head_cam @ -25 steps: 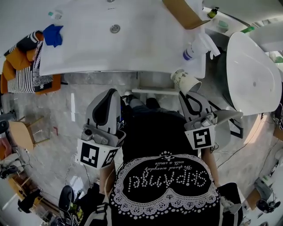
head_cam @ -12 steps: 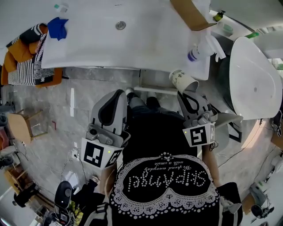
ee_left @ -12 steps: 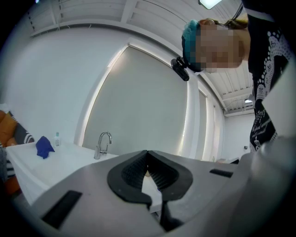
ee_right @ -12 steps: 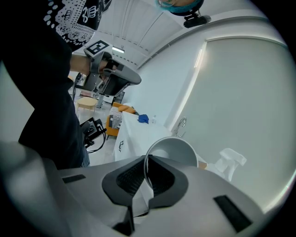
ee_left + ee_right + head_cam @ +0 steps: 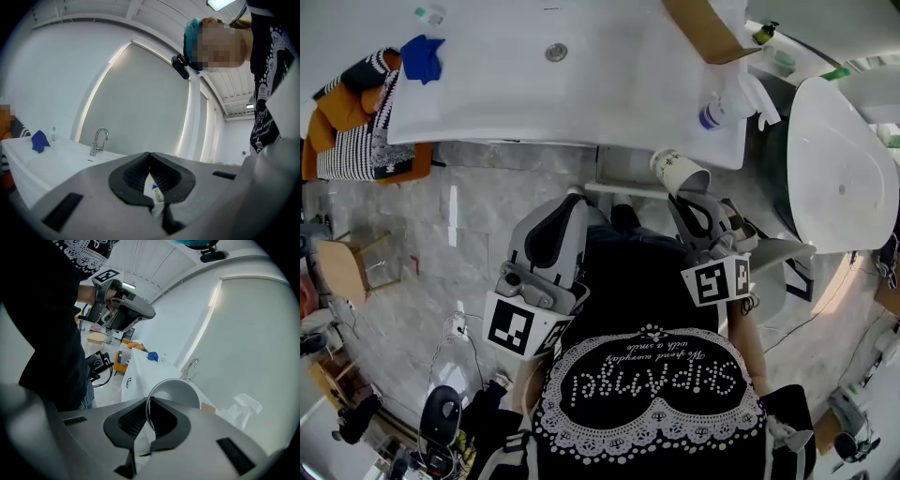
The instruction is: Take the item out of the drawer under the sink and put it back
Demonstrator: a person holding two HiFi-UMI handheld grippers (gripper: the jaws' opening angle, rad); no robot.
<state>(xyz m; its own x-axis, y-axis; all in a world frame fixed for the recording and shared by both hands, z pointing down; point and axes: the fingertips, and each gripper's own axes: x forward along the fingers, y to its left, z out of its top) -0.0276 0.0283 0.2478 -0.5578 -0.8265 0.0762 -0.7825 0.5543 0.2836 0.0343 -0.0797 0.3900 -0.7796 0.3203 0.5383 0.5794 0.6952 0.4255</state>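
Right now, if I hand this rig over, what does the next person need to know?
Left gripper: shut, empty, pointing level toward the counter.
Right gripper: shut on the rim of the cup.
Cup: held tilted in the air, just below the counter's front edge.
Done: the cup is in the gripper, apparently already out of the drawer.
Left: put the cup back in the drawer and let go. The drawer is not clearly in view, so check whether it is open first.
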